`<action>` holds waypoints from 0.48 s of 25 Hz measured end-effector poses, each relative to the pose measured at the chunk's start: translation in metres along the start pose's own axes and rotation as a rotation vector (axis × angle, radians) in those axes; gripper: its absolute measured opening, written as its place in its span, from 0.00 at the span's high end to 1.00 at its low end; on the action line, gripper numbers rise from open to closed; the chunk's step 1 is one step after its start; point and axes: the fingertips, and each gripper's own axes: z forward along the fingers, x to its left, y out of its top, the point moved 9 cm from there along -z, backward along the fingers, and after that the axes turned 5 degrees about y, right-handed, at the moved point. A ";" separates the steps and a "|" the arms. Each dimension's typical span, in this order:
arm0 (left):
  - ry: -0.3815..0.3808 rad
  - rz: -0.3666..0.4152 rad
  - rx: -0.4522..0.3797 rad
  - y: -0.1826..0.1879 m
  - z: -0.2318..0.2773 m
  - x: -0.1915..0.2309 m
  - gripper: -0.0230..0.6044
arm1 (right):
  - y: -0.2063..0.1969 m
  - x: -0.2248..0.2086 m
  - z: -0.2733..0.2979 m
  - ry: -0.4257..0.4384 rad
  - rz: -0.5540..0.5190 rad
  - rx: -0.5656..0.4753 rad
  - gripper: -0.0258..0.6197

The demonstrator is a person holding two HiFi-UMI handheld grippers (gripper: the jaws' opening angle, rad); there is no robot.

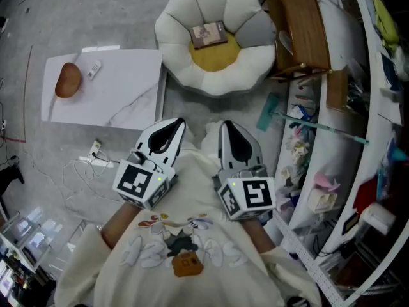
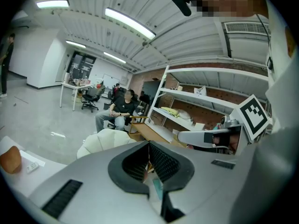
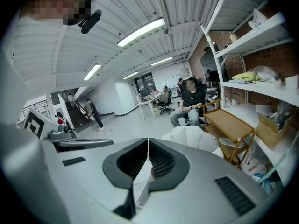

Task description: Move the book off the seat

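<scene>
L tongs [image 1: 178,122] and R tongs [image 1: 225,126] sit side by side low in the head view, close to the person's chest, both aimed toward the seat [image 1: 174,50]. They are a little apart from each other and touch nothing.

L tongs [image 2: 149,144]: in its own view the jaws are pressed together, tips meeting in a thin line, nothing pinched btwn them. R tongs [image 3: 148,141]: same, jaws tight together w/ nothing in the pads.

Book [image 1: 209,34] lies flat on the yellow cushion [image 1: 217,57] at the middle of the seat, a round white padded floor chair, well apart from both tongs. From the gripper views only the seat's white back shows past the jaws [image 2: 103,141] [image 3: 196,135]; book not visible there.

Left of the seat is a low white table [image 1: 124,98], its corner just beside the seat, carrying a brown lump [image 1: 68,80] and a small white item [image 1: 94,69]. A wood stand [image 1: 305,24] is right of the seat, w/ a shelf [image 1: 358,107] beyond it. Cables [image 1: 83,171] lie on the floor near L tongs.
</scene>
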 end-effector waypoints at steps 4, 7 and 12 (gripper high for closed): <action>0.006 -0.031 -0.046 0.005 0.003 0.011 0.94 | 0.007 0.002 0.014 0.016 -0.026 0.006 0.94; 0.016 -0.037 -0.044 0.009 0.006 0.017 0.94 | 0.012 0.002 0.020 0.023 -0.041 0.005 0.94; 0.019 -0.036 -0.049 0.019 0.024 0.021 0.94 | 0.018 -0.013 0.029 0.023 -0.029 0.014 0.94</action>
